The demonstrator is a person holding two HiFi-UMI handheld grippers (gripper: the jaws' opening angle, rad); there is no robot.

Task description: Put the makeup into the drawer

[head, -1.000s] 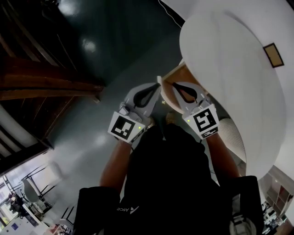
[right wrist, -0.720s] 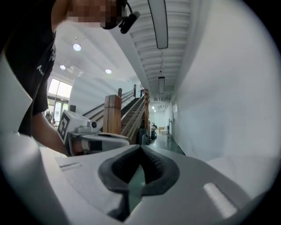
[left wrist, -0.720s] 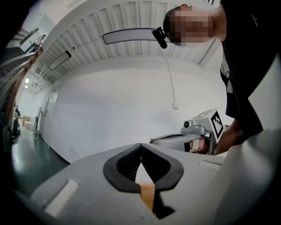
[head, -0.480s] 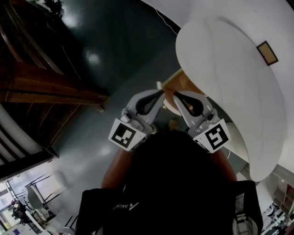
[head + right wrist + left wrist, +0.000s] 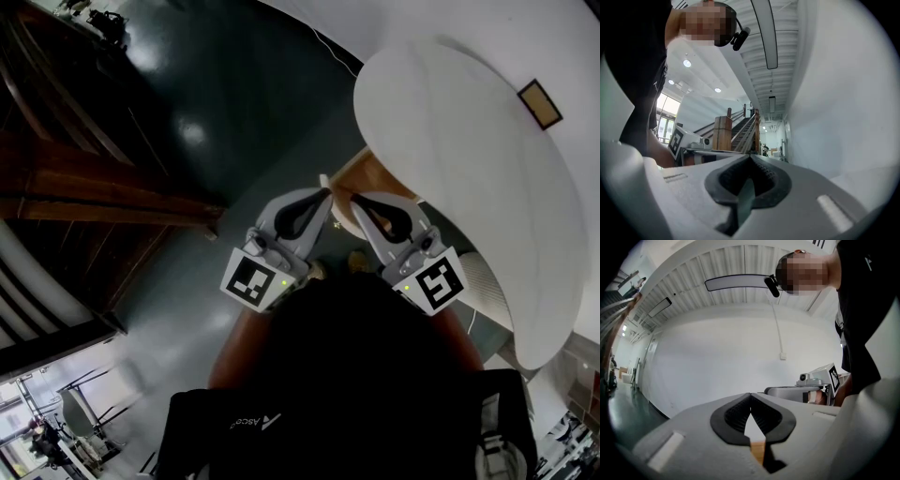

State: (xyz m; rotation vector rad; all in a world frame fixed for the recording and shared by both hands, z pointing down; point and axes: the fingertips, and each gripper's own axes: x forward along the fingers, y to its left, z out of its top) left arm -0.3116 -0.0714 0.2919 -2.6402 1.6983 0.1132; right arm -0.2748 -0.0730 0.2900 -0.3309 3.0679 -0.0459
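Note:
I hold both grippers close in front of my chest, side by side over the dark floor. My left gripper (image 5: 323,193) is shut, its tips touching with nothing between them; in the left gripper view (image 5: 750,395) it points at a white wall. My right gripper (image 5: 355,201) is shut and empty too; in the right gripper view (image 5: 751,157) it faces a white wall and a distant staircase. A wooden piece (image 5: 367,174) shows just beyond the tips, under the edge of a white round table (image 5: 469,178). I see no makeup and cannot make out a drawer.
A small brown square (image 5: 541,103) lies on the white table top. A dark wooden staircase (image 5: 84,178) runs along the left. Glossy dark floor (image 5: 234,84) spreads ahead. The other gripper shows at the side of each gripper view.
Both grippers stay shut and paired. They have drawn slightly nearer my body and the view has shifted a little; nothing was taken or let go.

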